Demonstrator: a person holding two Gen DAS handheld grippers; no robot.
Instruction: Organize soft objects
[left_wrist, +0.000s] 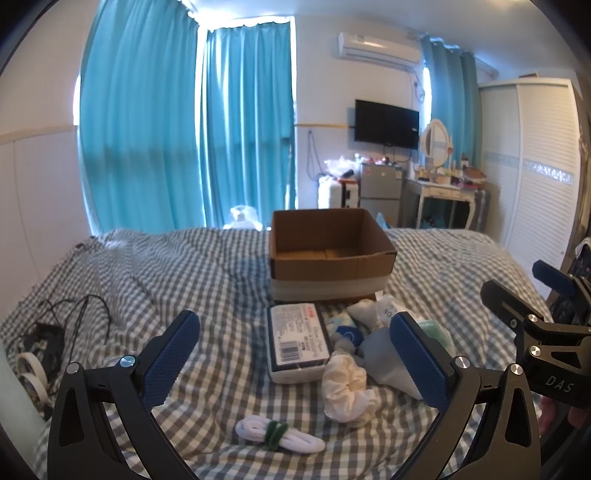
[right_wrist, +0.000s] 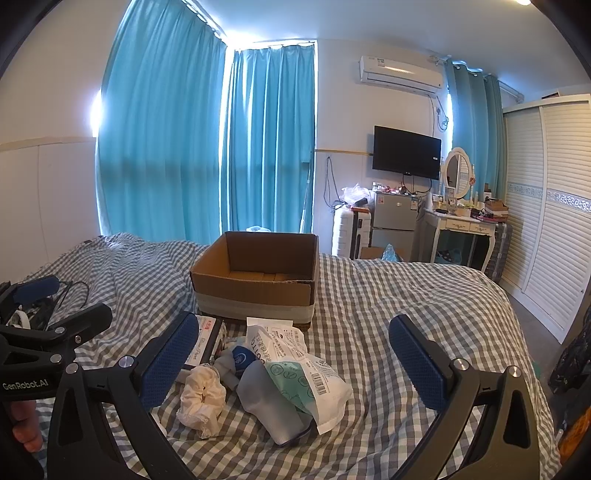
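An open, empty cardboard box (left_wrist: 328, 251) stands on the checked bed; it also shows in the right wrist view (right_wrist: 258, 277). In front of it lies a pile: a tissue pack (left_wrist: 297, 341), a cream scrunchie (left_wrist: 345, 387) (right_wrist: 201, 395), a grey soft pouch (right_wrist: 269, 402), a white plastic packet (right_wrist: 295, 365) and a small blue item (right_wrist: 243, 360). A coiled white cord with a green tie (left_wrist: 279, 435) lies nearest. My left gripper (left_wrist: 299, 354) is open and empty above the pile. My right gripper (right_wrist: 295, 358) is open and empty, also over the pile.
Black cables and tape rolls (left_wrist: 35, 354) lie at the bed's left. Blue curtains (left_wrist: 184, 129), a small fridge (right_wrist: 393, 218), a dressing table (right_wrist: 461, 225) and a white wardrobe (right_wrist: 546, 206) stand beyond the bed. The right gripper (left_wrist: 539, 325) shows at the left view's right edge.
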